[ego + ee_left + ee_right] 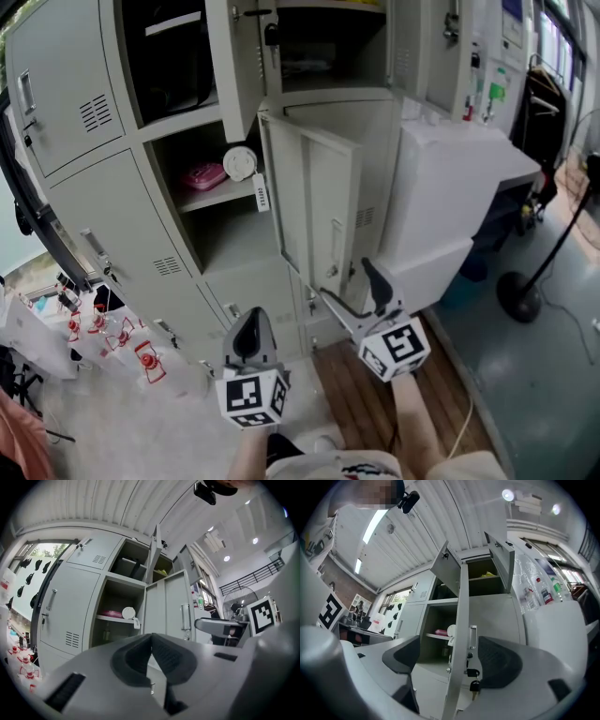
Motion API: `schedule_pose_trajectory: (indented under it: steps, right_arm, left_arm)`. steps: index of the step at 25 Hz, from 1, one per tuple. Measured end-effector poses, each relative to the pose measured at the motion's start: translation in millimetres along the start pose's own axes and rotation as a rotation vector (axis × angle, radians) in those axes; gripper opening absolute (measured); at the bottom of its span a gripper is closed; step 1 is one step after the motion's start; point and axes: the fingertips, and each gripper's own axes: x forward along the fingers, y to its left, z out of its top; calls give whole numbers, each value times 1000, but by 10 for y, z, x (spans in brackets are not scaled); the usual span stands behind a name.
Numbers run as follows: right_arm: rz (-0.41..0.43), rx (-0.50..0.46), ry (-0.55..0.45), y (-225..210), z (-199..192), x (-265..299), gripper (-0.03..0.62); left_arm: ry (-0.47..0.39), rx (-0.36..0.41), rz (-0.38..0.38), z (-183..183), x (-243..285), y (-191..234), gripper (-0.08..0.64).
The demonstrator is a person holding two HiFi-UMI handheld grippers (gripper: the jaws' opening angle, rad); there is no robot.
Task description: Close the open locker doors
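Pink item [202,175] (beside a white disc [240,162]) in open locker [234,234], unidentifiably small.

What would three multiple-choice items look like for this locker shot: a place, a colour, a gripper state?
1. Where is the pink item?
A) on the open locker's shelf
B) on the floor
C) on a chair
2. What colour are the lockers?
A) blue
B) pale grey
C) red
3. The right gripper is:
A) shut on a key
B) shut, empty
C) open, door edge between its jaws

1 A: it lies on the shelf by a white disc.
2 B: every panel is grey.
3 C: the right gripper view shows the jaws apart around the edge.
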Motion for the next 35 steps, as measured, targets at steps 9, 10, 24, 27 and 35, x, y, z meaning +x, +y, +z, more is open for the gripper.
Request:
schedule_pose_trajectory:
  steps: [9,10,24,27,35]
  right_arm:
    - [136,33,-22,17,102,339,356]
    - [139,31,-23,31,104,351,356]
    - [273,18,-23,444,147,440,356]
    - [340,-7,-21,605,149,463,356]
    - [471,1,-3,1076,177,554,356]
  left_arm:
    - [-46,23,-12,259,153,-22,6]
    - [-44,25,-12,260,150,-20,6]
    - [-45,23,30,302,49,154,6]
    - [-46,26,45,311,26,221,6]
    - [-31,23,108,256,-72,484,6]
